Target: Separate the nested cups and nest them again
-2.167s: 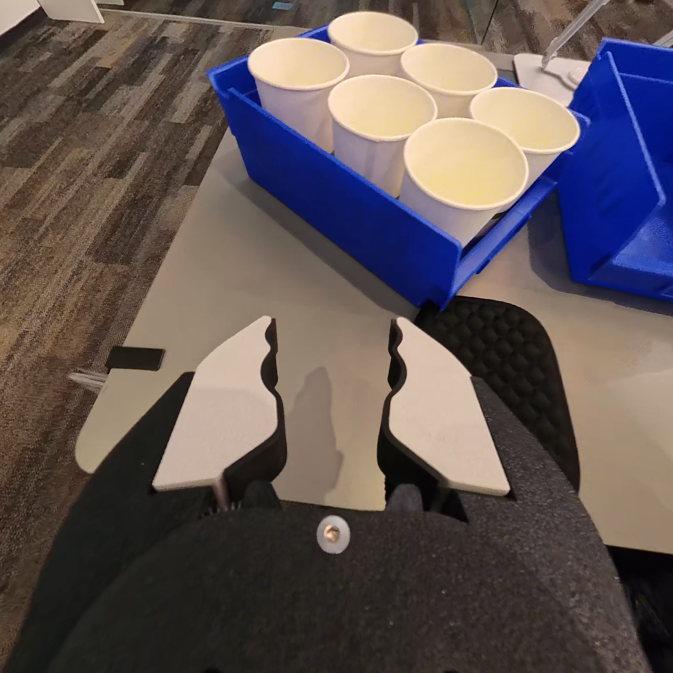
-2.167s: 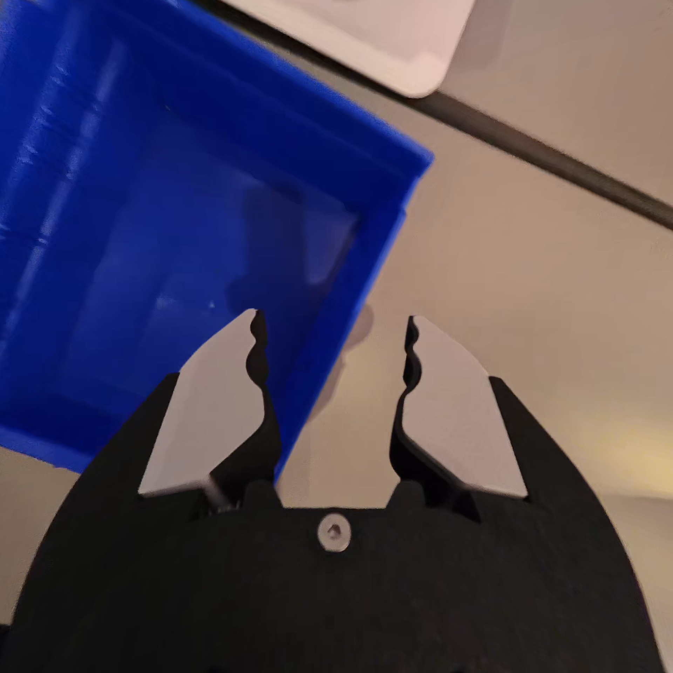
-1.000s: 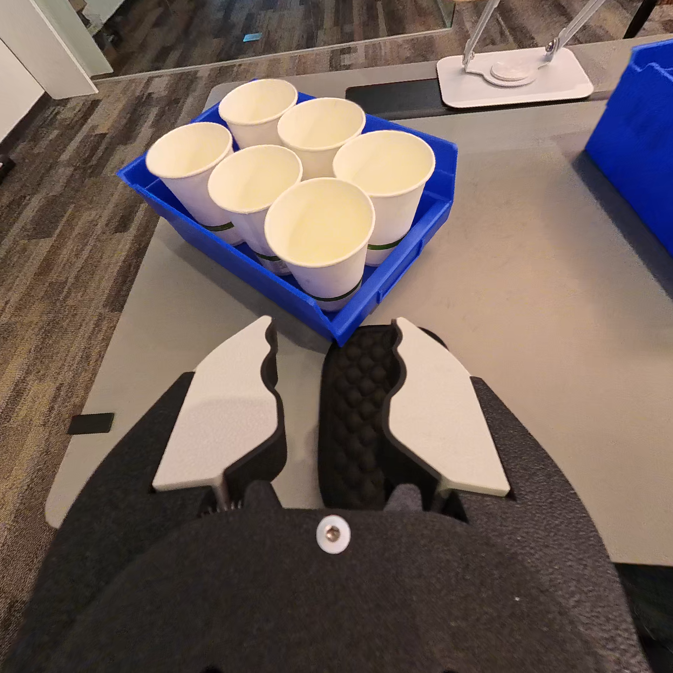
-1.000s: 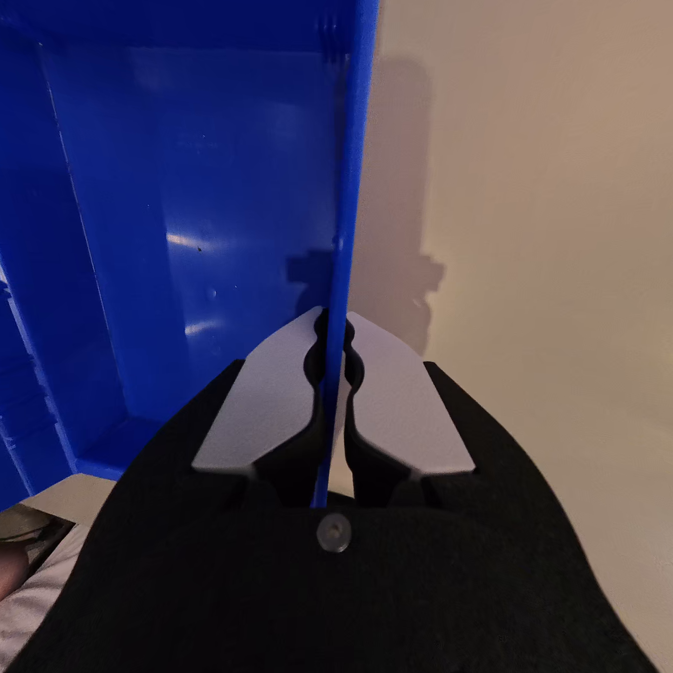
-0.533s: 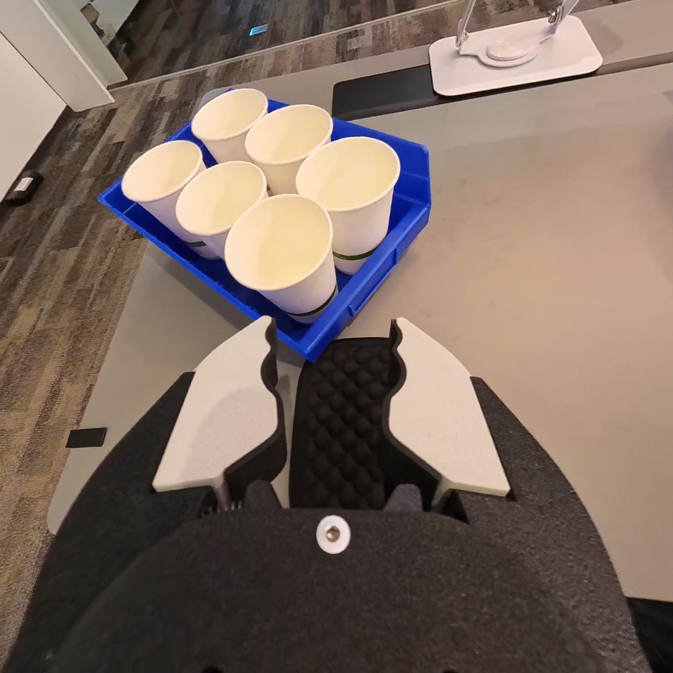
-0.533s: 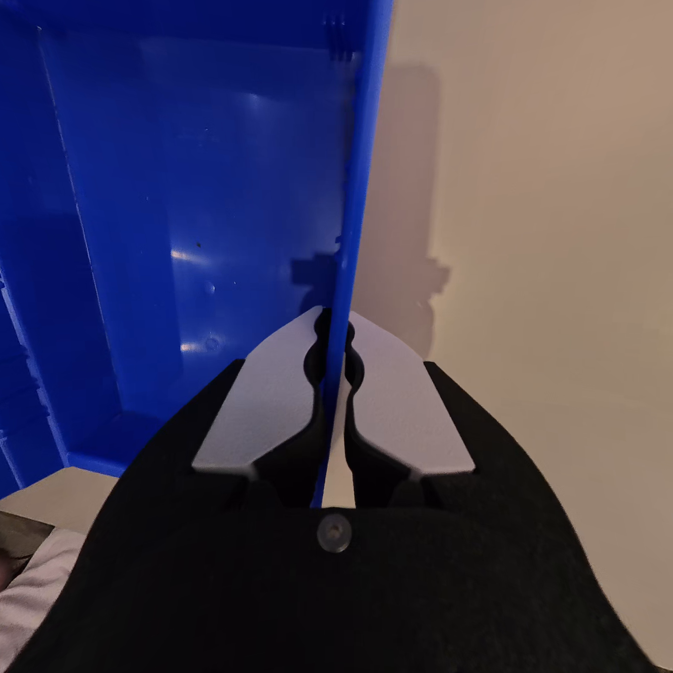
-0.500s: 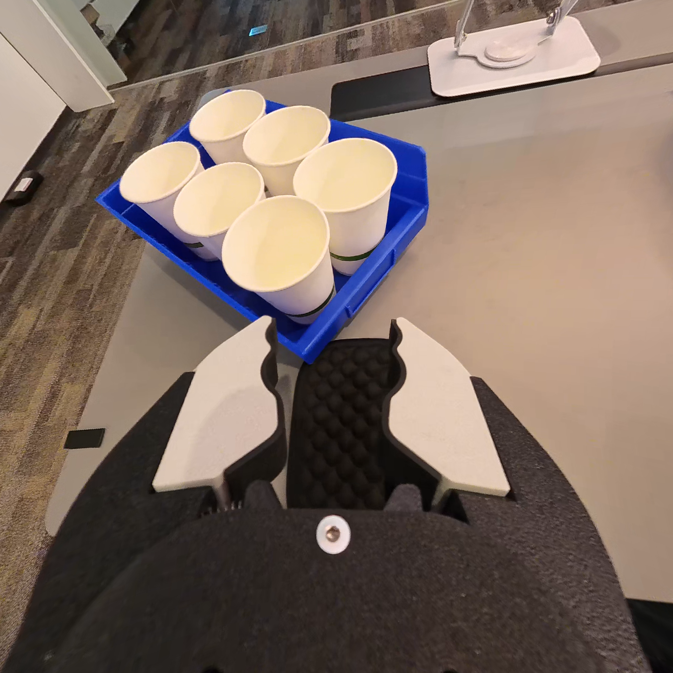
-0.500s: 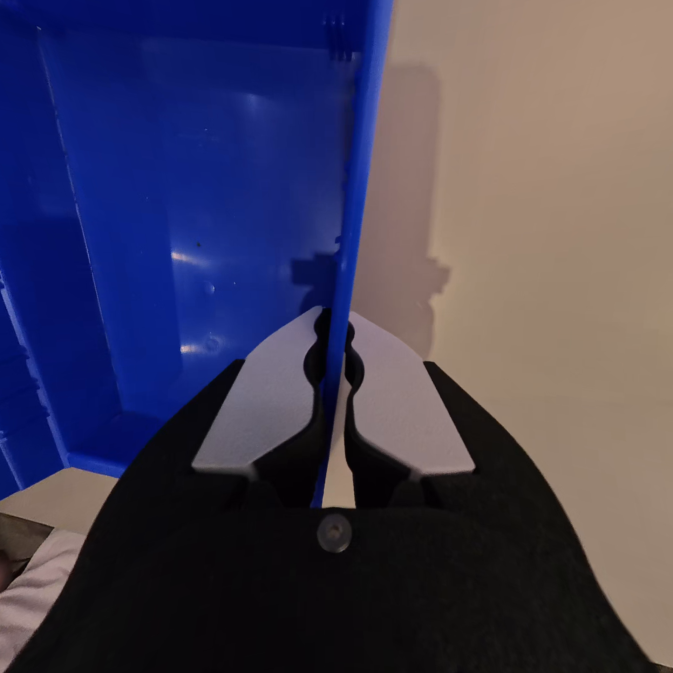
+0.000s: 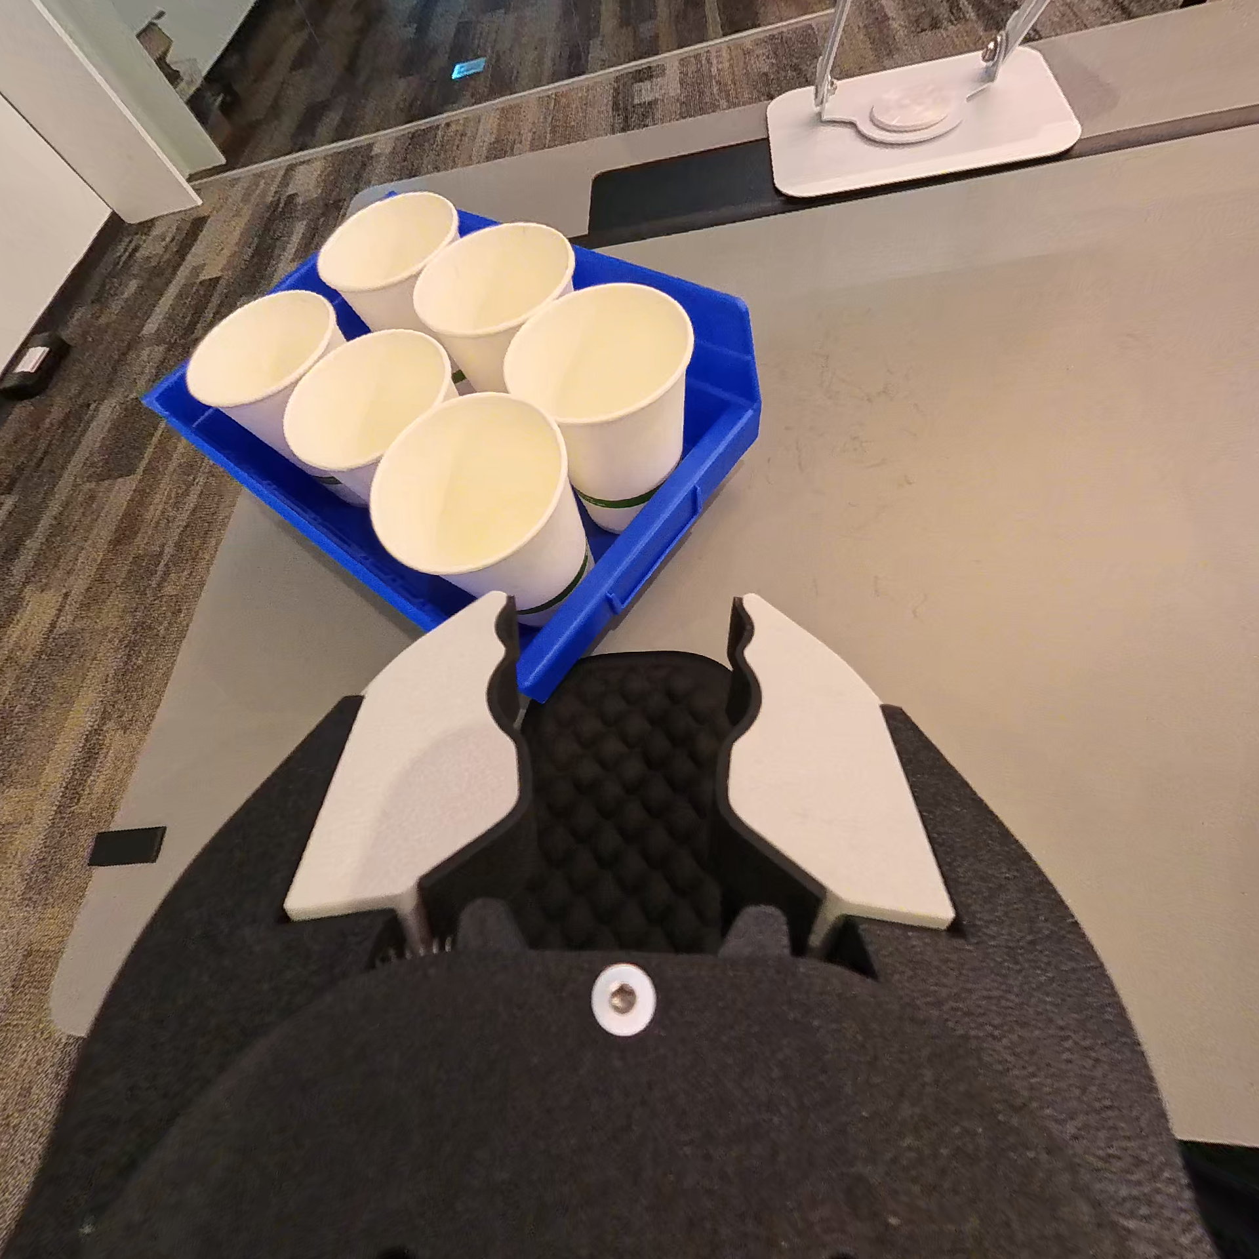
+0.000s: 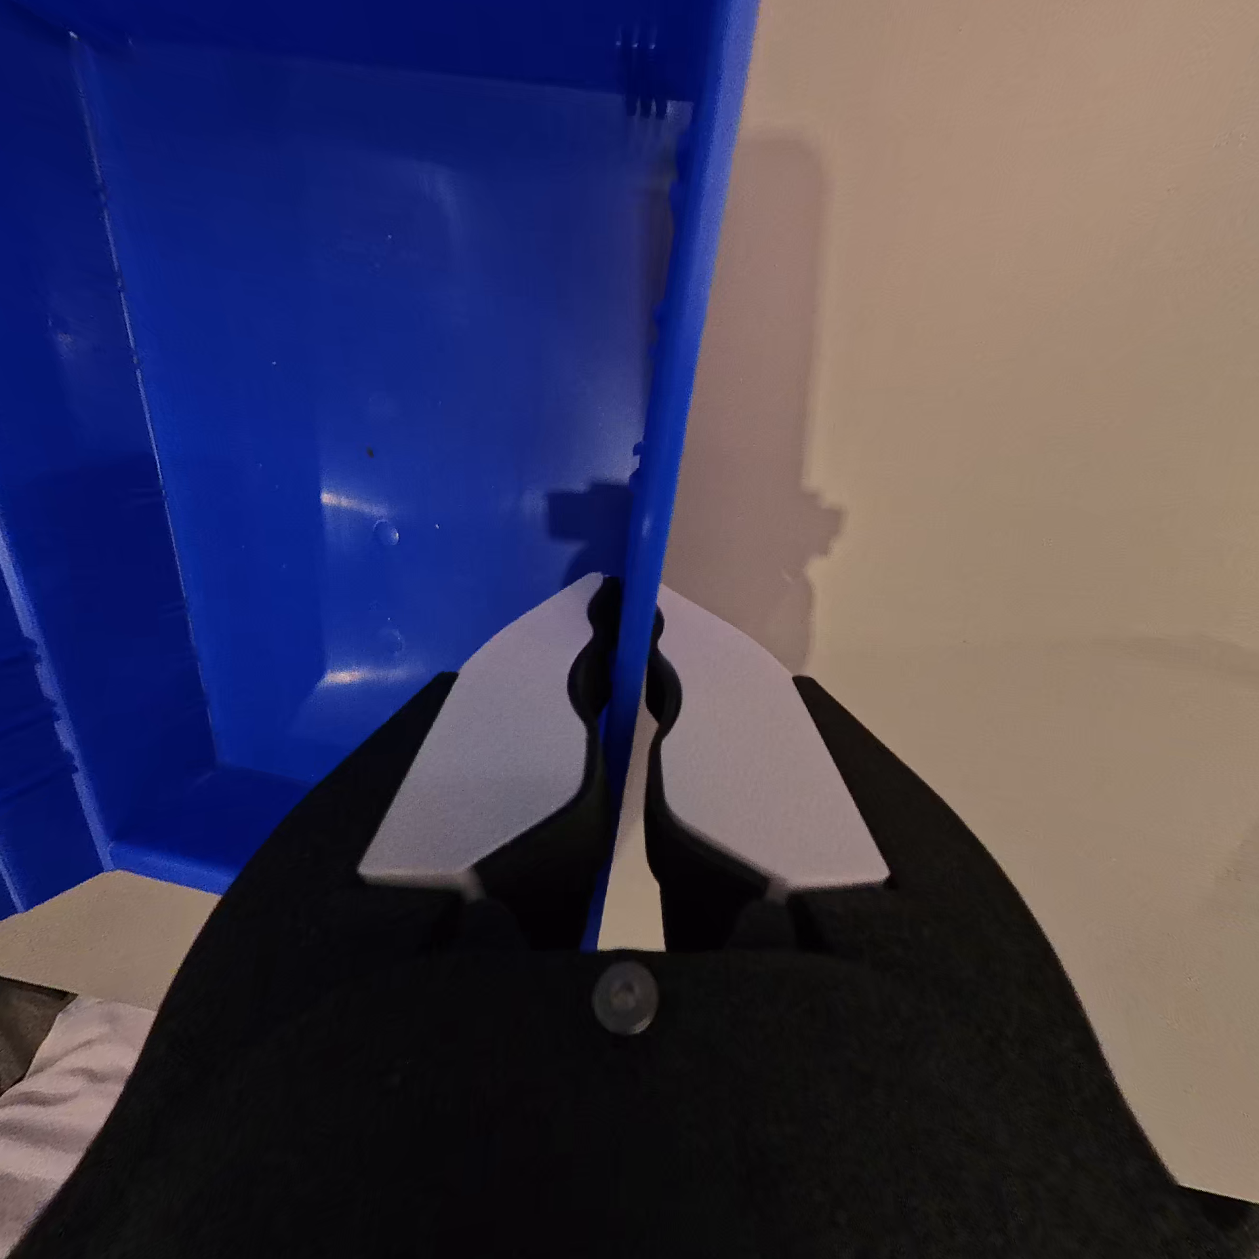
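Grey table (image 9: pixel 988 477) over dark striped carpet (image 9: pixel 102 511), white stand (image 9: pixel 920 129) beyond.

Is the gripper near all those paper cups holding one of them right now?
No. The left gripper is open with nothing between its fingers, and the six paper cups all stand in the blue bin.

Your open left gripper (image 9: pixel 618 613) faces the blue bin (image 9: pixel 722 354), where 6 paper cups (image 9: pixel 470 484) stand rim to rim, leaving no gap for a finger. Right of that bin the grey table (image 9: pixel 988 511) lies bare up to the white stand base (image 9: pixel 920 129) at the far edge.
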Motion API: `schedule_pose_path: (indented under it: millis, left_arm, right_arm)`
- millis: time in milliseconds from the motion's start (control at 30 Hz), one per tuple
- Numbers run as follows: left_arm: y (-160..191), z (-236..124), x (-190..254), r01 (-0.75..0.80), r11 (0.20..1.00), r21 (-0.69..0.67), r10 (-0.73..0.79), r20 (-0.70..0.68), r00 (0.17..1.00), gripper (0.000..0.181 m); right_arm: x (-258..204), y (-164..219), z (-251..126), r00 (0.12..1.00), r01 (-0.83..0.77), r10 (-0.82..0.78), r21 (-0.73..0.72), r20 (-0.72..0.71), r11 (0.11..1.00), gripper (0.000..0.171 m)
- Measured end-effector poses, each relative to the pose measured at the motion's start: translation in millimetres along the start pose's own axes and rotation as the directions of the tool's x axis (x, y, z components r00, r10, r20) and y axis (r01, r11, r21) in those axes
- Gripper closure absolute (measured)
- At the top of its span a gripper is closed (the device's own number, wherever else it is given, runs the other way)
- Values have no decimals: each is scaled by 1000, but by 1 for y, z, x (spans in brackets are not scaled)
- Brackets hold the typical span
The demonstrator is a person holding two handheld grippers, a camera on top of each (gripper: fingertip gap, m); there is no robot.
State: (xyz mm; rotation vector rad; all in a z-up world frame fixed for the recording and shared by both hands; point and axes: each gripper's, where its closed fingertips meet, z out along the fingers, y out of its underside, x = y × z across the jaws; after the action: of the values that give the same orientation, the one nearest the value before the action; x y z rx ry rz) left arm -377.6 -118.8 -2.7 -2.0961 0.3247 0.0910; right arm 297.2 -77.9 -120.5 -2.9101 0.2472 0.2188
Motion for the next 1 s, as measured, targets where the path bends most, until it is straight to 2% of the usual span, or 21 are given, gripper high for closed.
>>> schedule_pose_path:
  millis: [167, 267, 367, 433, 533, 667, 833, 1000]
  left_arm:
    - [-4, -11, -23, 20, 1000, 24, -22, 53, 998, 118]
    - [-3, -26, -64, 100, 994, 49, -106, 125, 987, 116]
    - [10, -30, -103, 194, 980, 45, -198, 171, 965, 116]
    - [21, -21, -112, 257, 966, 34, -259, 147, 955, 116]
    - [29, 5, -99, 326, 945, 13, -326, 61, 943, 118]
    - [36, 41, -86, 288, 957, -39, -282, 118, 952, 113]
    - [51, 68, -85, 274, 953, -128, -244, 208, 947, 113]
    - [61, 74, -94, 254, 948, -192, -189, 303, 934, 120]
  right_arm:
    - [2, -2, -2, 995, 86, -84, 31, -54, 996, 161]
    - [0, -16, -23, 988, 135, -120, 153, -101, 979, 147]
    - [3, -34, -64, 977, 165, -109, 322, -185, 932, 128]
    - [-7, -44, -98, 973, 188, -103, 447, -207, 875, 124]
    - [-47, -50, -149, 974, 221, -143, 621, -173, 752, 124]
    - [-114, -44, -203, 958, 267, -241, 775, -152, 573, 125]
    - [-172, -30, -231, 921, 338, -333, 839, -201, 427, 129]
    - [-193, -25, -242, 904, 353, -372, 861, -212, 367, 130]
